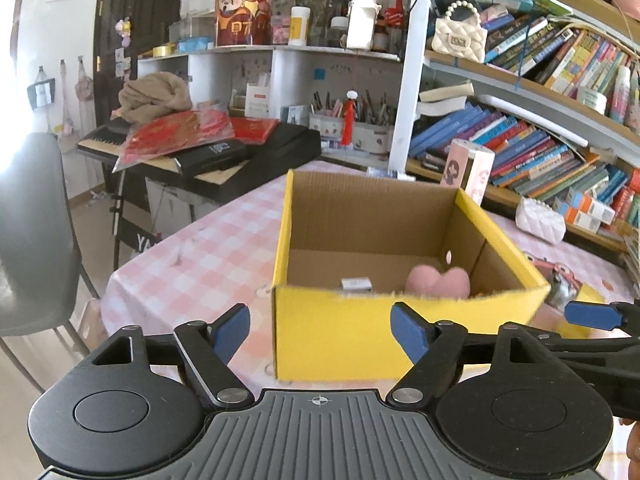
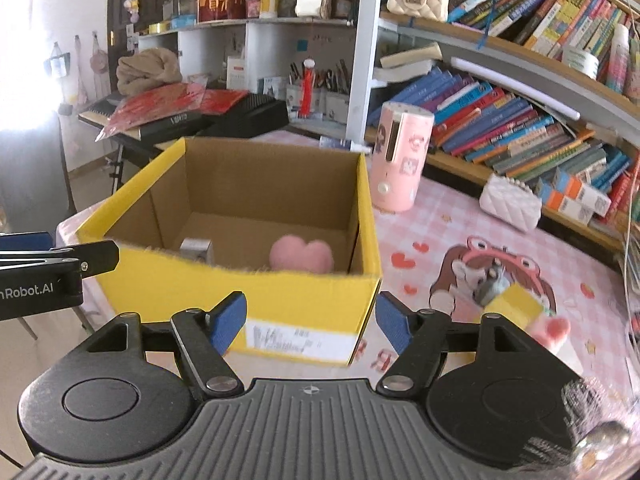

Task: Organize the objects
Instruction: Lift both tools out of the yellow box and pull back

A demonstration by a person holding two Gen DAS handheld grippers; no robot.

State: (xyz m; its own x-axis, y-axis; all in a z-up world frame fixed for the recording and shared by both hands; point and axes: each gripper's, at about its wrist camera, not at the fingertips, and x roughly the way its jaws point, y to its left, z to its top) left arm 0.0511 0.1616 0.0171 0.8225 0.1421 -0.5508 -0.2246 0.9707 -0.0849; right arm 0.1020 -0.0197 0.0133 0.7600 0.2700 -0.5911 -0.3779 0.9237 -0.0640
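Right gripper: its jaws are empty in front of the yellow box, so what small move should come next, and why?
Probably swing the right gripper rightward toward the small yellow item lying loose on the pink tablecloth. The yellow cardboard box already holds a pink heart-shaped plush and a small grey box, and both grippers are open and empty.

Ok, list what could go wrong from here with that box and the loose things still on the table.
1. Both grippers, left and right, sit low and close to the yellow box; a push forward could shove it.
2. The yellow object on the tablecloth is blurred, so a grab may be misjudged.
3. The tall pink canister stands right behind the box and might tip if the box slides.
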